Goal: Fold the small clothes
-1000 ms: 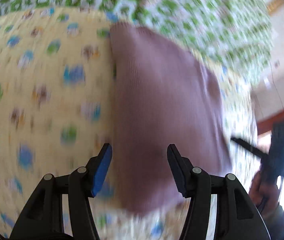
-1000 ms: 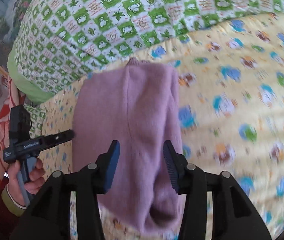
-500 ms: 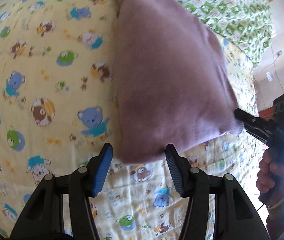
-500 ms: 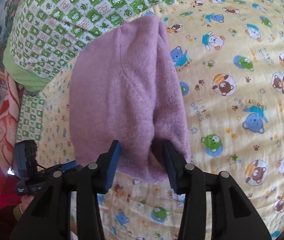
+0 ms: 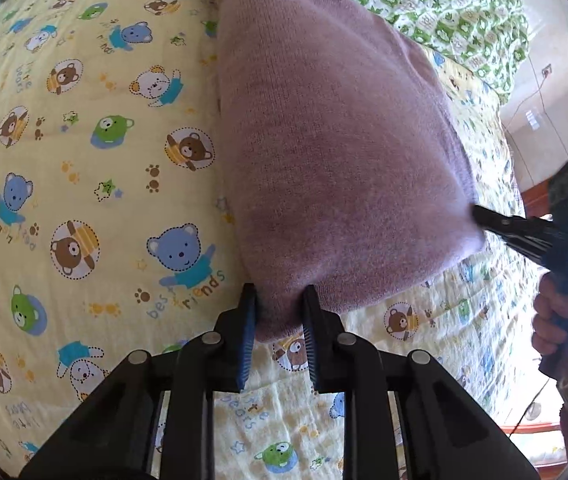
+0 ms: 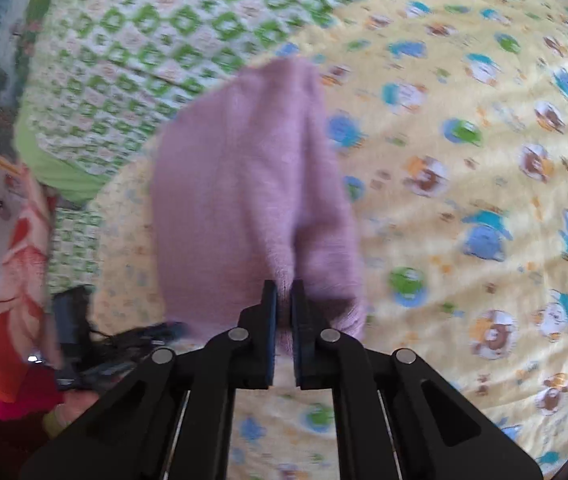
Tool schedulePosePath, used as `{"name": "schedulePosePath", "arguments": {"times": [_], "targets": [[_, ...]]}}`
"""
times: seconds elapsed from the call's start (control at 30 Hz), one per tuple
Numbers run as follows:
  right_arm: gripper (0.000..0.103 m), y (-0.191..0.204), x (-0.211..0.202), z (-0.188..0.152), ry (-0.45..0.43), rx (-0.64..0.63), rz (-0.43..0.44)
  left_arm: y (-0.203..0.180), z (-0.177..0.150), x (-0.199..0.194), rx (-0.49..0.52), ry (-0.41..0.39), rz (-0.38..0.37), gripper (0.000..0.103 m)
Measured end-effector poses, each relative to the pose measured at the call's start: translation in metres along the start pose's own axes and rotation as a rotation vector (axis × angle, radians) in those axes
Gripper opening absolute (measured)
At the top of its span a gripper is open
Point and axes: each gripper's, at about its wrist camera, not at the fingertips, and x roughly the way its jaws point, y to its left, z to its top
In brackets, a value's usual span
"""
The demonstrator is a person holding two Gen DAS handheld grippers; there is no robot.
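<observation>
Mauve knit garment (image 5: 335, 152) lying folded on the yellow bear-print sheet (image 5: 84, 160), running from 6 o'clock up toward 12. Left tongs (image 5: 278, 320) closing on its near corner, cloth between the blue pads (image 5: 248, 336), pads pressing it. Right tongs (image 6: 282, 312) clamped tight on the other near corner, a fold of knit pinched between them. Green checked quilt (image 6: 144, 48) at 11 o'clock beyond the garment. No containers in sight. Right-view picture blurred.
</observation>
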Motion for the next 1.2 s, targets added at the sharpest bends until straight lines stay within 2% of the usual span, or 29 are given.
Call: {"name": "schedulePosePath", "arguments": {"times": [0.1, 0.23, 0.37, 0.43, 0.47, 0.5, 0.53, 0.57, 0.6, 0.63, 0.8, 0.9, 1.03, 1.2], "targets": [[0.003, -0.017, 0.013, -0.002, -0.004, 0.055, 0.012, -0.004, 0.005, 0.007, -0.003, 0.01, -0.004, 0.021], [0.003, 0.006, 0.017, -0.003, 0.008, -0.063, -0.075, -0.003, 0.006, 0.011, -0.01, 0.026, -0.015, 0.022], [0.004, 0.015, 0.009, -0.001, 0.009, -0.11, -0.112, 0.0, 0.006, 0.0, -0.016, 0.036, -0.021, 0.029], [0.008, 0.027, 0.0, -0.001, -0.01, -0.146, -0.128, 0.001, 0.007, -0.012, -0.03, 0.032, -0.023, 0.037], [0.011, 0.036, -0.005, -0.001, -0.029, -0.173, -0.156, 0.003, 0.008, -0.018, -0.043, 0.026, -0.022, 0.051], [0.023, 0.043, -0.009, 0.0, -0.051, -0.198, -0.178, 0.005, 0.01, -0.023, -0.056, 0.014, -0.018, 0.058], [0.043, 0.046, -0.011, 0.004, -0.071, -0.207, -0.186, 0.007, 0.012, -0.029, -0.071, -0.003, -0.021, 0.058], [0.054, 0.05, -0.013, 0.008, -0.098, -0.207, -0.181, 0.01, 0.016, -0.034, -0.088, -0.022, -0.033, 0.061], [0.07, 0.049, -0.015, 0.01, -0.121, -0.201, -0.165, 0.013, 0.022, -0.038, -0.111, -0.036, -0.043, 0.066], [0.072, 0.05, -0.014, 0.016, -0.141, -0.193, -0.136, 0.016, 0.03, -0.041, -0.133, -0.05, -0.052, 0.067], [0.072, 0.043, 0.014, 0.045, -0.121, -0.132, -0.076, 0.018, 0.068, -0.032, -0.163, -0.058, -0.065, 0.068], [0.072, 0.03, 0.037, 0.065, -0.089, -0.066, -0.033, 0.016, 0.089, -0.02, -0.166, -0.062, -0.076, 0.075], [0.072, 0.014, 0.056, 0.079, -0.053, -0.022, 0.033, 0.015, 0.103, -0.001, -0.178, -0.047, -0.064, 0.076], [0.072, 0.0, 0.057, 0.082, -0.029, -0.007, 0.105, 0.025, 0.107, 0.015, -0.219, -0.05, -0.119, 0.078]]}}
